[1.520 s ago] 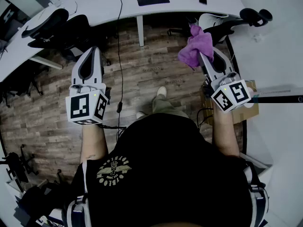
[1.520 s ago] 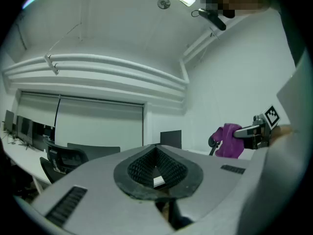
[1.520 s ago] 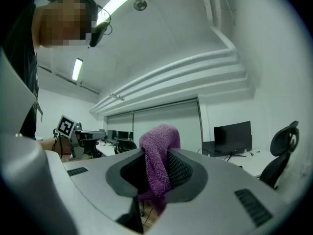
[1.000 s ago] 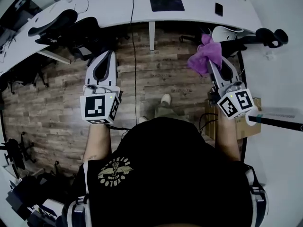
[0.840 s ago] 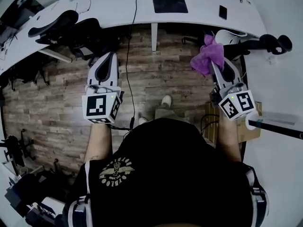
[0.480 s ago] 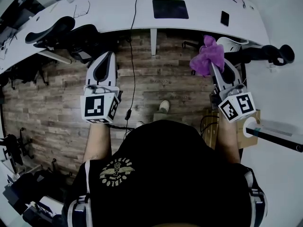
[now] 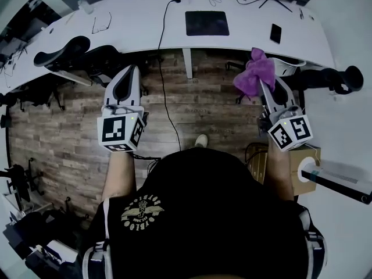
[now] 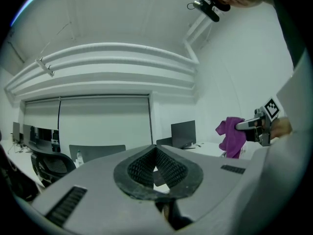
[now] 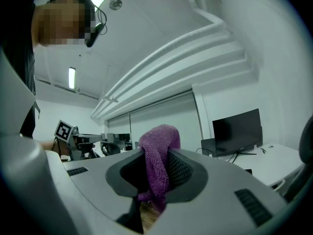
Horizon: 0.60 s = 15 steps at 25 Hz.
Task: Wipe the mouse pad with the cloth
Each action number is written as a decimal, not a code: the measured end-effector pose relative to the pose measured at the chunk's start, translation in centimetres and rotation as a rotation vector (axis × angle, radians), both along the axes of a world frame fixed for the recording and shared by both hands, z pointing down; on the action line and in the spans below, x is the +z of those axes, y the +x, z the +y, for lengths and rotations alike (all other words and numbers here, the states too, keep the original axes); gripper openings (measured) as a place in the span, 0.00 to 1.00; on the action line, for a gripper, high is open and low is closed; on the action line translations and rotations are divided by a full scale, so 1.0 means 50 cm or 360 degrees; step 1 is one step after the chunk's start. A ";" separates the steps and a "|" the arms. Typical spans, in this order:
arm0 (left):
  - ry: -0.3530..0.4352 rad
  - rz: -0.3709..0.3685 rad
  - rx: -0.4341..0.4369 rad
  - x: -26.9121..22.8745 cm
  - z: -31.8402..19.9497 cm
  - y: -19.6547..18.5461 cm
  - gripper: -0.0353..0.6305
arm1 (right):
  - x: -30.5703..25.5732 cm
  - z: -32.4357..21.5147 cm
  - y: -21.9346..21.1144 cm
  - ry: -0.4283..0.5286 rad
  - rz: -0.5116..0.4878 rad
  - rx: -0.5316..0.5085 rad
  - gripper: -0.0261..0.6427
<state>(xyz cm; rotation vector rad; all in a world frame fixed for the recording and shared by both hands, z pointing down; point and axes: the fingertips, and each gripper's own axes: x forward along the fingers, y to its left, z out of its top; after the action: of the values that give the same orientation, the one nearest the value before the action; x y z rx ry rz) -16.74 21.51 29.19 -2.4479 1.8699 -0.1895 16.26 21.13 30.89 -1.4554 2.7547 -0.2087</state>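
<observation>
At the white desk (image 7: 116, 28), where the dark mouse pad (image 7: 207, 23) lies well ahead and unwiped, a person raises the right gripper (image 7: 263, 85), jaws pinching the purple cloth (image 7: 253, 73) ready for wiping, while the left gripper (image 7: 130, 70) hangs idle, jaws pressed together on nothing.

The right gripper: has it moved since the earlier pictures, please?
Yes. The right gripper, holding the cloth, has come nearer the desk.
</observation>
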 end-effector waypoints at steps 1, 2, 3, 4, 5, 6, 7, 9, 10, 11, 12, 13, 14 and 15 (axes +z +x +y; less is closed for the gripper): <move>-0.0006 0.0000 -0.0005 -0.001 -0.006 0.008 0.06 | -0.003 -0.009 0.011 0.0004 -0.0005 0.0002 0.16; -0.0012 0.0002 -0.0008 -0.002 -0.010 0.016 0.06 | -0.006 -0.018 0.021 0.0009 -0.0010 0.0001 0.16; -0.0015 0.0003 -0.0010 -0.004 -0.015 0.024 0.06 | -0.008 -0.026 0.029 0.0015 -0.0013 -0.0003 0.16; -0.0015 0.0001 -0.0011 -0.007 -0.019 0.033 0.06 | -0.010 -0.034 0.037 0.0020 -0.0015 -0.0009 0.16; -0.0014 -0.0005 -0.0013 -0.010 -0.023 0.041 0.06 | -0.010 -0.042 0.044 0.0022 -0.0017 -0.0015 0.16; -0.0015 -0.0013 -0.0014 -0.012 -0.027 0.049 0.06 | -0.008 -0.049 0.050 0.0021 -0.0021 -0.0020 0.16; -0.0017 -0.0021 -0.0013 -0.012 -0.029 0.056 0.06 | -0.006 -0.055 0.055 0.0018 -0.0026 -0.0022 0.16; -0.0028 -0.0035 -0.0012 -0.010 -0.030 0.064 0.06 | 0.000 -0.061 0.063 0.0011 -0.0036 -0.0024 0.16; -0.0035 -0.0038 -0.0012 -0.008 -0.031 0.065 0.06 | 0.002 -0.063 0.065 0.0009 -0.0041 -0.0024 0.16; -0.0042 -0.0039 -0.0012 -0.007 -0.032 0.066 0.06 | 0.004 -0.064 0.066 0.0006 -0.0045 -0.0023 0.16; -0.0049 -0.0038 -0.0012 -0.006 -0.032 0.065 0.06 | 0.007 -0.064 0.067 0.0002 -0.0049 -0.0022 0.16; -0.0056 -0.0036 -0.0011 -0.004 -0.032 0.065 0.06 | 0.010 -0.063 0.069 -0.0003 -0.0051 -0.0020 0.16; -0.0061 -0.0033 -0.0011 -0.001 -0.031 0.065 0.06 | 0.013 -0.062 0.070 -0.0006 -0.0053 -0.0020 0.16; -0.0065 -0.0030 -0.0010 0.001 -0.030 0.066 0.06 | 0.016 -0.061 0.073 -0.0007 -0.0057 -0.0019 0.16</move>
<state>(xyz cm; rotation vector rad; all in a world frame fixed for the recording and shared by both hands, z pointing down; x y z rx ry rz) -13.46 20.00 29.24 -2.4576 1.8848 -0.2524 19.89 18.09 31.68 -1.4218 2.7370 -0.2386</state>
